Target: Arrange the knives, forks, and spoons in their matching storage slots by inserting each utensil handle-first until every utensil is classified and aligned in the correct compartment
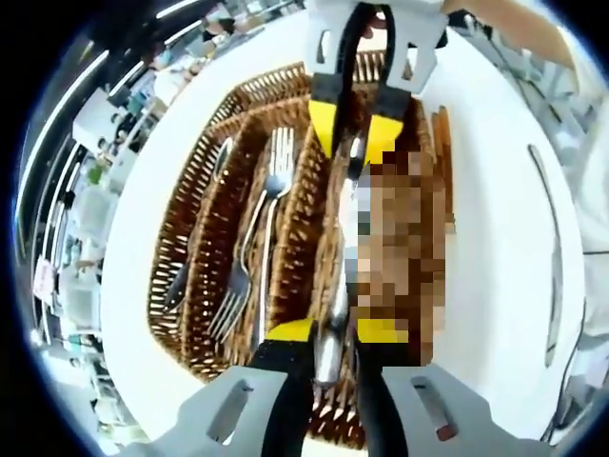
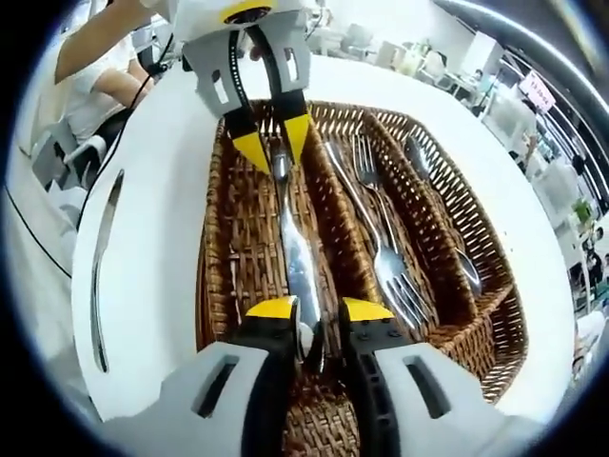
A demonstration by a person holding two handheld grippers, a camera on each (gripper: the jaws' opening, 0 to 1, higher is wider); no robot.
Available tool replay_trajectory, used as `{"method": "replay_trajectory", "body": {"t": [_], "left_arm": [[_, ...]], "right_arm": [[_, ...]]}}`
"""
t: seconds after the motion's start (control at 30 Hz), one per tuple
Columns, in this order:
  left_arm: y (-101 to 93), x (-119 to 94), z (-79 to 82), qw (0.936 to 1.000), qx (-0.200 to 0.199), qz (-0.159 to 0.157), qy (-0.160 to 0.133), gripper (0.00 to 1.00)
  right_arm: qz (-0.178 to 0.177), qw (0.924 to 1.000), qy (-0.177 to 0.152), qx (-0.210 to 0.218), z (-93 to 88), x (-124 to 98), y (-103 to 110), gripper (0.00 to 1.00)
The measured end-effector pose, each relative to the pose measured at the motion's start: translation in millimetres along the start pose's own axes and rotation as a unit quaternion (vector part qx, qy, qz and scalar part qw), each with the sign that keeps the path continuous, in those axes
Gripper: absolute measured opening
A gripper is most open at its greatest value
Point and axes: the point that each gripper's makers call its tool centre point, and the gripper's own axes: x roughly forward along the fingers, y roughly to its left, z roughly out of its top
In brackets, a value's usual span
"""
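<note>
white table (image 2: 162,171) under our basket (image 2: 214,276); both grippers (image 1: 333,331) (image 2: 319,309) pinch one knife (image 2: 297,257), which we should lower level.

1. Brown woven wicker, rough and ribbed, is being shown by the cutlery tray (image 2: 228,219).
2. Polished, mirror-bright metal is being shown by the knife (image 2: 297,257), the forks (image 2: 385,252) and the spoon (image 2: 447,238).
3. A smooth, glossy white surface is being presented by the table (image 2: 157,286).
4. Matt grey plastic with yellow tips is being displayed by the right gripper (image 2: 319,309).
</note>
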Motion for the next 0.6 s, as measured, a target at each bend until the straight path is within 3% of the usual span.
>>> {"method": "replay_trajectory", "body": {"t": [0.1, 0.17, 0.27, 0.33, 0.6], "left_arm": [[-5.4, -2.8, 5.8, 0.9999, -0.004, -0.006, -0.011, 0.12], [6.4, -3.4, 8.9, 0.9995, -0.008, 0.006, -0.029, 0.12], [6.4, -4.4, 4.8, 0.9995, -0.018, -0.004, -0.028, 0.12], [14.1, -5.7, 8.4, 0.9992, -0.001, 0.016, -0.036, 0.13], [19.9, -14.7, 18.2, 0.9951, -0.021, 0.037, -0.089, 0.19]], "right_arm": [[-0.002, 0.9999, -0.007, 0.007, 1.5, -3.2, -1.6, 0.17], [-0.007, 0.9998, -0.015, 0.012, 3.1, -8.2, 0.7, 0.17], [-0.002, 0.9993, -0.032, 0.021, 8.5, -10.9, 3.2, 0.17], [-0.004, 0.9993, -0.031, 0.022, 9.5, -10.5, 4.6, 0.18], [-0.012, 0.9977, -0.057, 0.036, 20.9, -13.6, 1.3, 0.27]]}}
